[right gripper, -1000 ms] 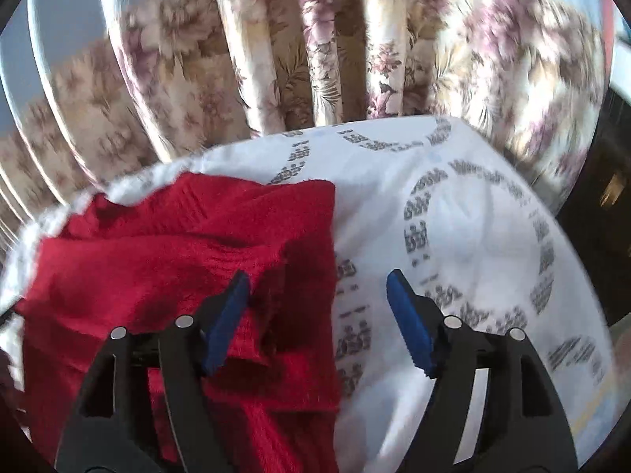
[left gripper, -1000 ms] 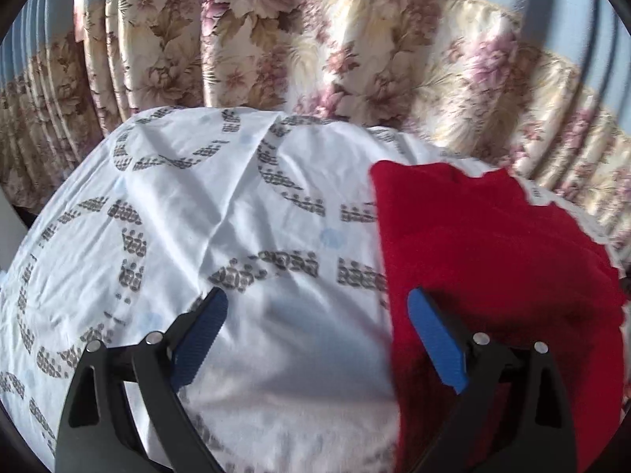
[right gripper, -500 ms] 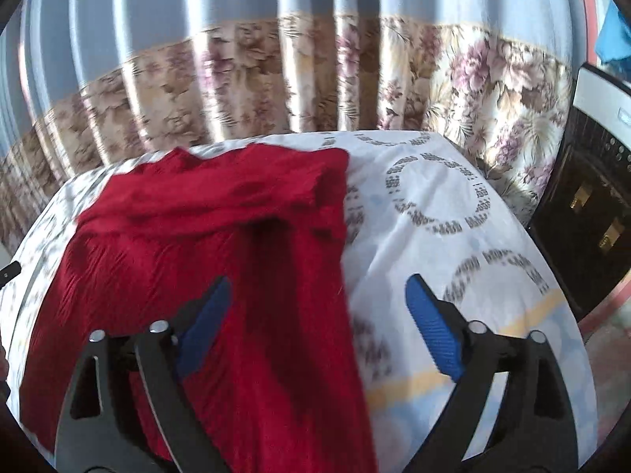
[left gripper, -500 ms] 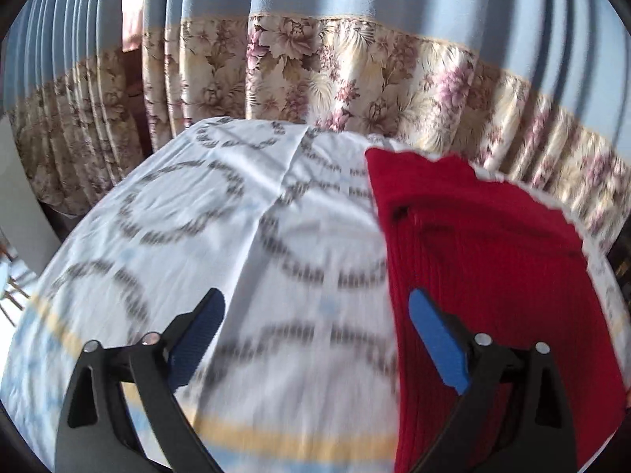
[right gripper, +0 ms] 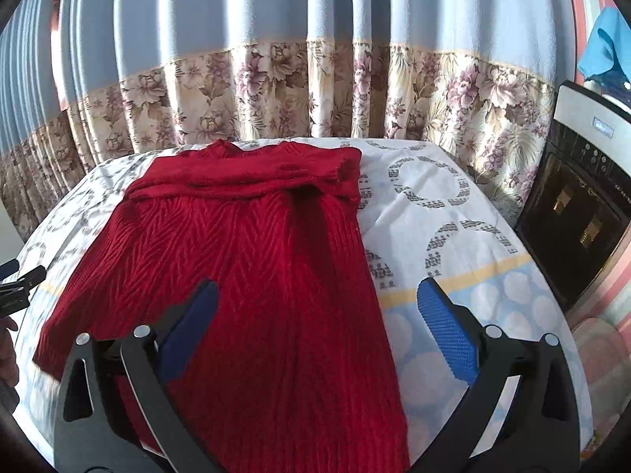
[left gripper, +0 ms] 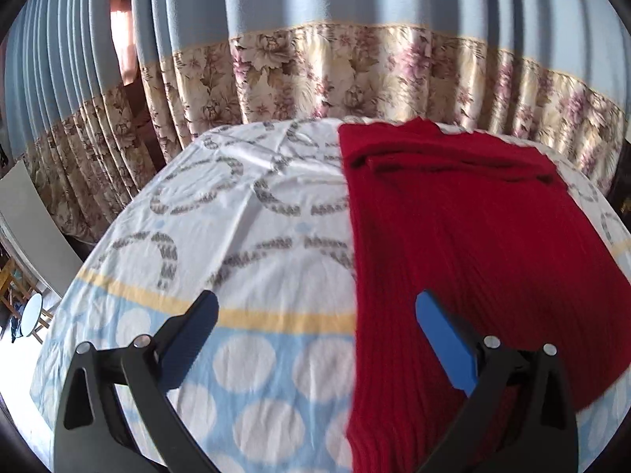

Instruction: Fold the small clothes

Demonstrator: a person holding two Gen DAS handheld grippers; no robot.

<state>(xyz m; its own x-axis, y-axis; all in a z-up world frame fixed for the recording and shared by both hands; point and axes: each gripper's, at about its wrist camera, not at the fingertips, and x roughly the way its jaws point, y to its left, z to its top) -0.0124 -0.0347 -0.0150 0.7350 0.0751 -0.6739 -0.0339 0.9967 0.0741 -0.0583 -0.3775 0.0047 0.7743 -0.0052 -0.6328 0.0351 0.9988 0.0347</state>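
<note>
Red knit sweater (right gripper: pixel 252 260) flat on patterned sheet (left gripper: pixel 221 205); left claw (left gripper: pixel 315 323) & right claw (right gripper: pixel 315 315) both wide open, empty.

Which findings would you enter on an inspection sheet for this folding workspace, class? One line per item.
Surface: patterned sheet, wrinkled.
Job's things: red knitted sweater lying flat, far end folded over.
Clutter: nothing seen.
Grippers: left gripper and right gripper open, jaws just widened, nothing between them, above the sweater.
Cables: nothing seen.
Surroundings: floral curtain behind; dark appliance at right.
</note>
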